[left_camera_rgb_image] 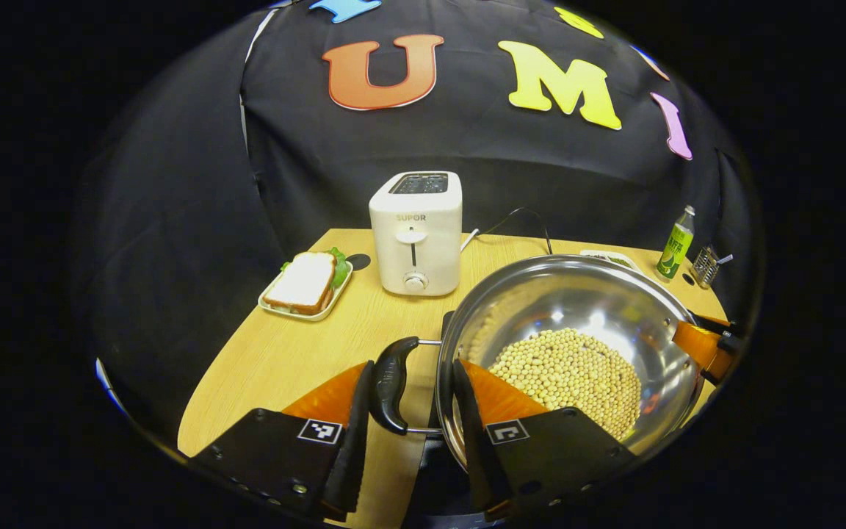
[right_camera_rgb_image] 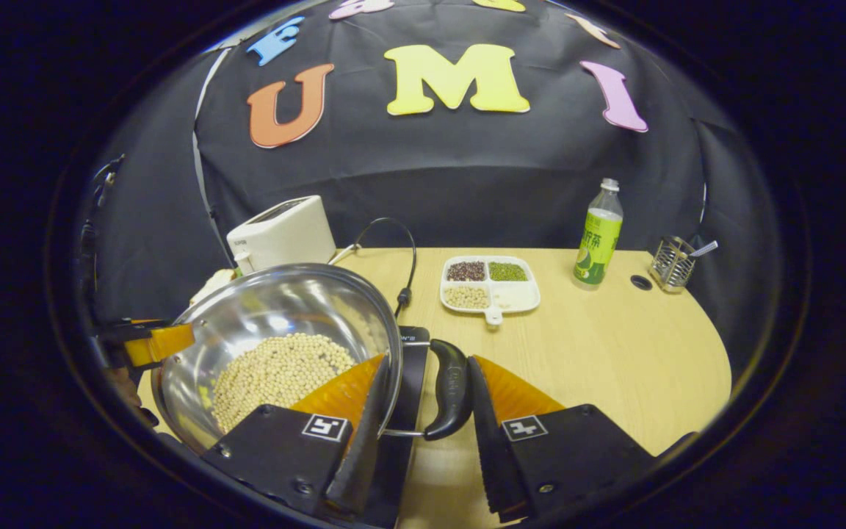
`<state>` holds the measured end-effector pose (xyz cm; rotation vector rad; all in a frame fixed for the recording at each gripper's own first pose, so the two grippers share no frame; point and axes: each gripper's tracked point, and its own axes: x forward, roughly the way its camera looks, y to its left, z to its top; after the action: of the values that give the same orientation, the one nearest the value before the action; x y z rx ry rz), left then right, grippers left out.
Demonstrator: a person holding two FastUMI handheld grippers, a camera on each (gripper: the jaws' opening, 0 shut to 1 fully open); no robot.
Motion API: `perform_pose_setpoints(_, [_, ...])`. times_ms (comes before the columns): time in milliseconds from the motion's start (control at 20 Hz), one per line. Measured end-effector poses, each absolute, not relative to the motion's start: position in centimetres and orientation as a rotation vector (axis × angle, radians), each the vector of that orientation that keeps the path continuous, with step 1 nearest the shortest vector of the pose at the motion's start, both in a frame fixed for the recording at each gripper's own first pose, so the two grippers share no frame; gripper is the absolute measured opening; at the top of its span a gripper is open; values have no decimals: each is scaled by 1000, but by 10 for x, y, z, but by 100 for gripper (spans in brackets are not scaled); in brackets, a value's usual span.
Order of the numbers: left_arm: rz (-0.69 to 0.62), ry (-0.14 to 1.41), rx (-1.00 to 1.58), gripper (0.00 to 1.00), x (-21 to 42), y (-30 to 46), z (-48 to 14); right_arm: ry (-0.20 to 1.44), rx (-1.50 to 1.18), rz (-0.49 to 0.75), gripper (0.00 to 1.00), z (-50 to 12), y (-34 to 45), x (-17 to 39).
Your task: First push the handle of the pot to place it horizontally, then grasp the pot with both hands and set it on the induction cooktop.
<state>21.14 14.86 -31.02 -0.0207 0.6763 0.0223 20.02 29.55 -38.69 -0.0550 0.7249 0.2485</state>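
The steel pot (left_camera_rgb_image: 599,294) holds soybeans (left_camera_rgb_image: 566,375) and has a black loop handle on each side. It is over the black induction cooktop (right_camera_rgb_image: 414,353), but whether it rests on it or hangs just above I cannot tell. My left gripper (left_camera_rgb_image: 413,366) clamps one handle (left_camera_rgb_image: 392,383), with one finger outside the handle and the other inside the pot wall. My right gripper (right_camera_rgb_image: 427,360) holds the opposite handle (right_camera_rgb_image: 451,389) the same way. Across the pot (right_camera_rgb_image: 283,308), each view shows the other gripper: the right gripper (left_camera_rgb_image: 702,345) and the left gripper (right_camera_rgb_image: 151,342).
A white toaster (left_camera_rgb_image: 416,235) and a plate with a sandwich (left_camera_rgb_image: 307,285) stand behind the pot on the left. A divided dish of grains (right_camera_rgb_image: 489,283), a green bottle (right_camera_rgb_image: 598,235) and a wire holder (right_camera_rgb_image: 671,263) sit at the back right. A black cable (right_camera_rgb_image: 405,250) loops near the cooktop.
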Motion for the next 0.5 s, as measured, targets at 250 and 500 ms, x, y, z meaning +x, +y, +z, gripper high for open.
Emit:
perform_pose_setpoints(250, [45,652,0,57,211,149,-311,692,-39,252,63,-387,296,201])
perform_pose_setpoints(500, [63,623,-16,46,212,150,-308,702,-19,265,63,-387,298,205])
